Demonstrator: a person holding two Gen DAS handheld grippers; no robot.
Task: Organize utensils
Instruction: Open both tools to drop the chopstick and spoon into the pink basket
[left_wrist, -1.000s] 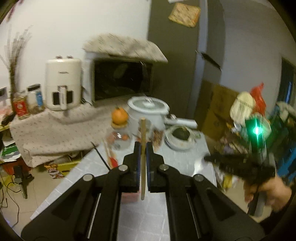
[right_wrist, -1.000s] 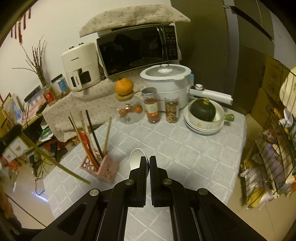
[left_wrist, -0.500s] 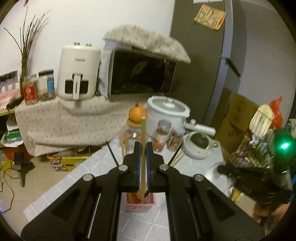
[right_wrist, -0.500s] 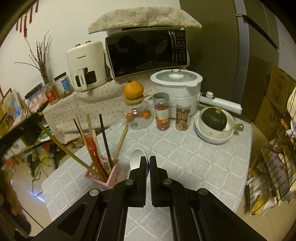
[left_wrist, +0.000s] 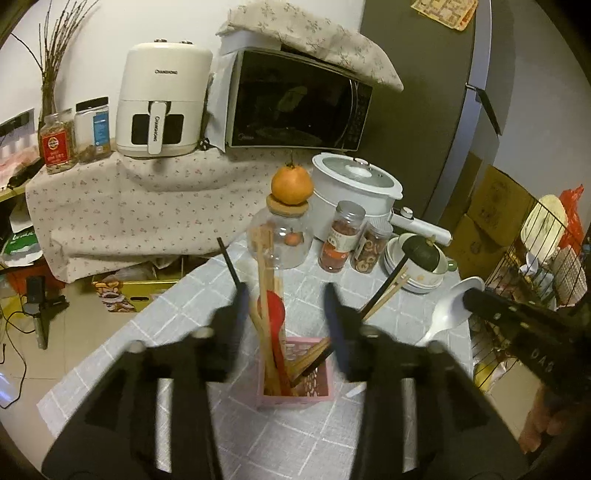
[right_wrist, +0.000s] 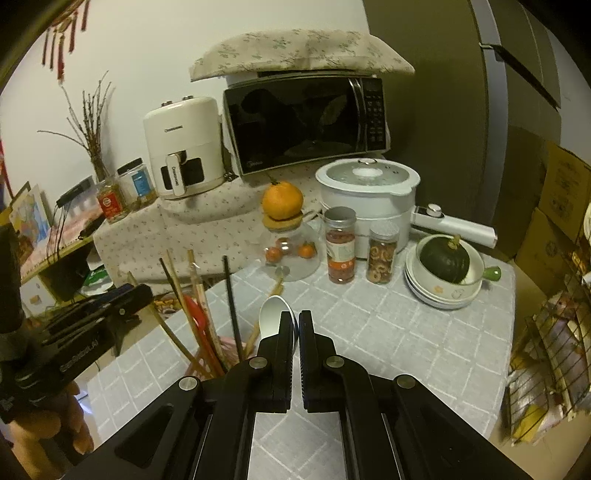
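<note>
The pink utensil holder is standing on the near part of the tiled surface, already bristling with wooden chopsticks, a dark chopstick and a red spatula, all leaning at different angles. The left hand-held gripper is hovering directly above it with its jaws spread wide and nothing between them — released. To the right, the right hand-held gripper is clamping the handle of a white spoon, its bowl pointing away toward the far side of the surface; in the left view that spoon is hanging just right of the holder, not yet over it.

The step in hand looks to be dropping the spoon in among the rest. To do it well, the spoon should be swung over the holder's open right corner, where the sticks are leaning away, tipped so the handle points down, and let go only once it is inside the rim — the holder looks light and could tip if nudged. Beyond it a glass jar topped with an orange is standing, flanked on the right by two spice jars, a white cooker and stacked bowls holding a green squash.
</note>
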